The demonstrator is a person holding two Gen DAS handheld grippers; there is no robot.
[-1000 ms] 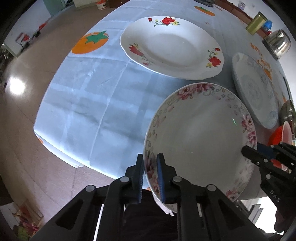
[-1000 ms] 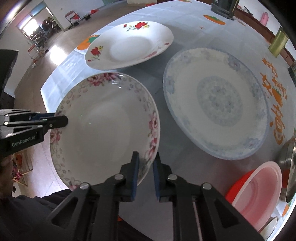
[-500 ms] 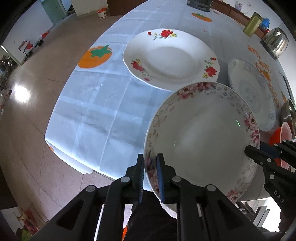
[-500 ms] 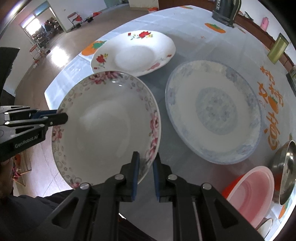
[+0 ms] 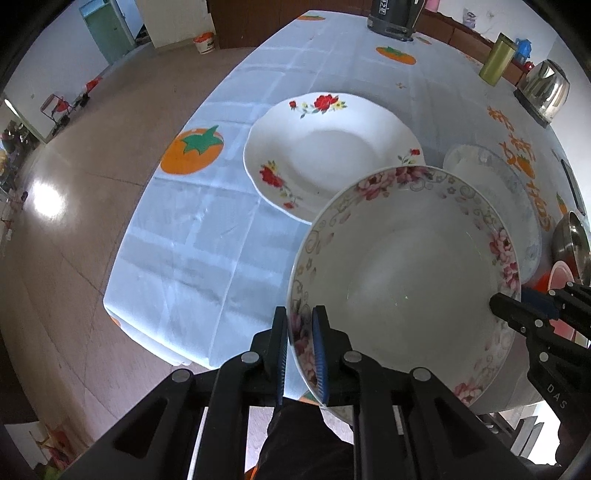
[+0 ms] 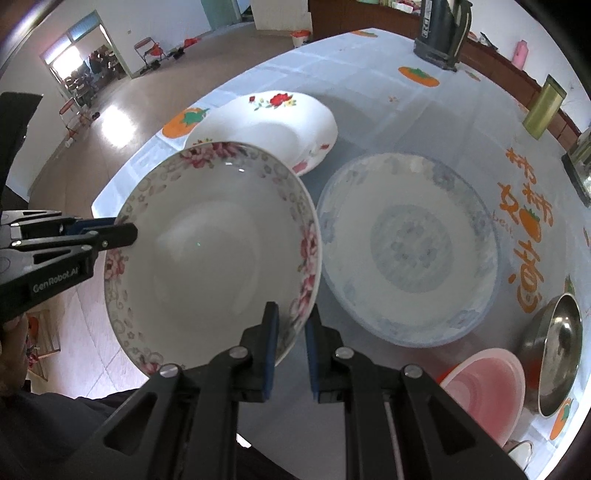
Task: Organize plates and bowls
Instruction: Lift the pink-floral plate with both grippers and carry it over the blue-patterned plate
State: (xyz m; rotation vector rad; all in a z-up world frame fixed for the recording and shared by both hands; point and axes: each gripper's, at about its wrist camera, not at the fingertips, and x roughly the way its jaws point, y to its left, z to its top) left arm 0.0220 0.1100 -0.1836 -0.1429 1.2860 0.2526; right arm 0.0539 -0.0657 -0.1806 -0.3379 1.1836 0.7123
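Note:
A pink-flowered plate (image 5: 406, 273) (image 6: 214, 254) hangs in the air over the table's near edge, held by both grippers. My left gripper (image 5: 300, 328) is shut on its left rim; it shows in the right wrist view (image 6: 125, 232). My right gripper (image 6: 291, 325) is shut on its right rim and shows in the left wrist view (image 5: 502, 302). A red-flowered plate (image 5: 332, 155) (image 6: 266, 125) lies on the tablecloth beyond. A blue-patterned plate (image 6: 410, 247) (image 5: 509, 192) lies to its right.
A pink bowl (image 6: 484, 391) and a steel bowl (image 6: 557, 343) sit at the near right. A kettle (image 5: 543, 88), a green tin (image 5: 496, 59) and a dark appliance (image 6: 441, 33) stand at the far side. The floor (image 5: 66, 240) drops off left of the table.
Both grippers have lifted the pink-flowered plate higher and pulled back from the table. More of the far table and room shows now. Both grips are unchanged.

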